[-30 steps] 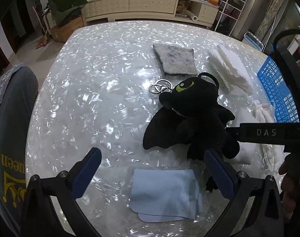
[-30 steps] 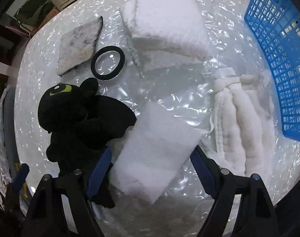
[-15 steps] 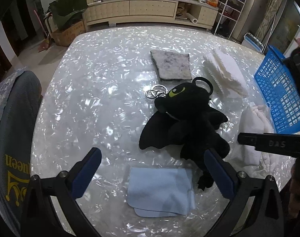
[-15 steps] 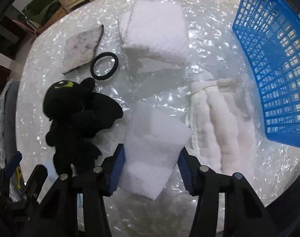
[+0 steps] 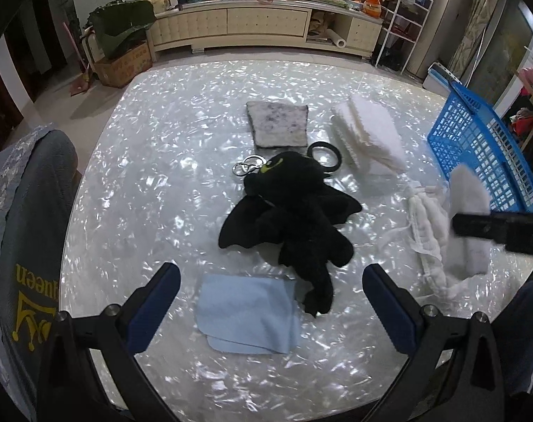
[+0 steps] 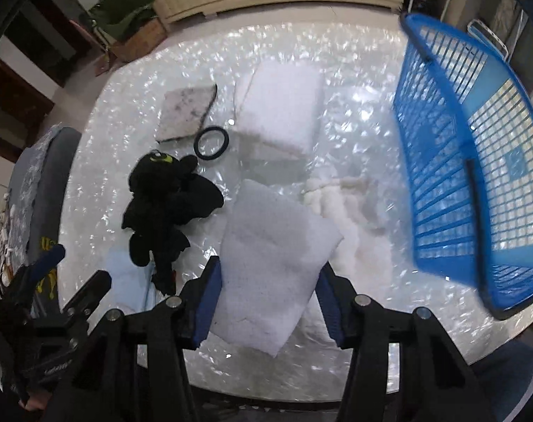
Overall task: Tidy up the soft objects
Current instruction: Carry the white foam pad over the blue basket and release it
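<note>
jaws of the right gripper point(image 6: 268, 299) are closed on the white foam pad point(image 6: 273, 256), held above the counter point(image 6: 301, 379); blue basket point(image 6: 470, 183) lies to its right. left gripper point(image 5: 271, 302) hangs wide apart, empty, over the light blue cloth point(image 5: 247, 313).

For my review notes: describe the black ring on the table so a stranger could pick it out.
On the pearly table, find the black plush dragon. The black ring lies flat behind its head, between the grey speckled pad and white folded towels. Unlike the silver keyrings, it is one thick dark hoop.
</note>
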`<state>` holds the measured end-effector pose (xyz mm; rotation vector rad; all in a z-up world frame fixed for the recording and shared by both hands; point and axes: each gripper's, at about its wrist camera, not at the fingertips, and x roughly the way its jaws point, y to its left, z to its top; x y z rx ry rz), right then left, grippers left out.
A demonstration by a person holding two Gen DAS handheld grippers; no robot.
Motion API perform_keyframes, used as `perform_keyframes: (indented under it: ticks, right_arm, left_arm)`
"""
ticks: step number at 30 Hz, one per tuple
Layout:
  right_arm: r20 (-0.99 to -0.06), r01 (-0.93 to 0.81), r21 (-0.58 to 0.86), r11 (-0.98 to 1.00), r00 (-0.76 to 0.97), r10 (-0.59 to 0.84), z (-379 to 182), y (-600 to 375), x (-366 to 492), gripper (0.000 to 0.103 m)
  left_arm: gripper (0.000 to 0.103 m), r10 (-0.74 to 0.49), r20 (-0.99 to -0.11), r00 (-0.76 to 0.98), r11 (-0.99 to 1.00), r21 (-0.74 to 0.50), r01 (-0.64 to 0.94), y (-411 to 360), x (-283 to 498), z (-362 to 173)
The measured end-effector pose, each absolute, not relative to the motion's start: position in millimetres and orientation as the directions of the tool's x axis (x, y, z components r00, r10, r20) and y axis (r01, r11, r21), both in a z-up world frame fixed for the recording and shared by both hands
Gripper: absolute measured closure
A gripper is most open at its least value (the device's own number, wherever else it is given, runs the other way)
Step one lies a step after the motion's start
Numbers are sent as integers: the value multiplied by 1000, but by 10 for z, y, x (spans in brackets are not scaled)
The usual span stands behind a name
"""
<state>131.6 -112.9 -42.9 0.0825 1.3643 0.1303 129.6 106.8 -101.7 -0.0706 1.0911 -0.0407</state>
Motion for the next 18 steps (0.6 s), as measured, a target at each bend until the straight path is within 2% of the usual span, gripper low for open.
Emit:
perform_keyframes:
  ticks: [11,18]
  right_arm:
    - [-934,-68,130,989,327,145,322,-1789,1349,53]
    - [-924,-4,114,994,368,107,433,-2352,1529,53]
  left_arm:
    - [0,-39,-882,469,999,-49,-9,834,1275,-921]
    - [0,-16,-888,460,1000,-25,-14,759,1320,-944]
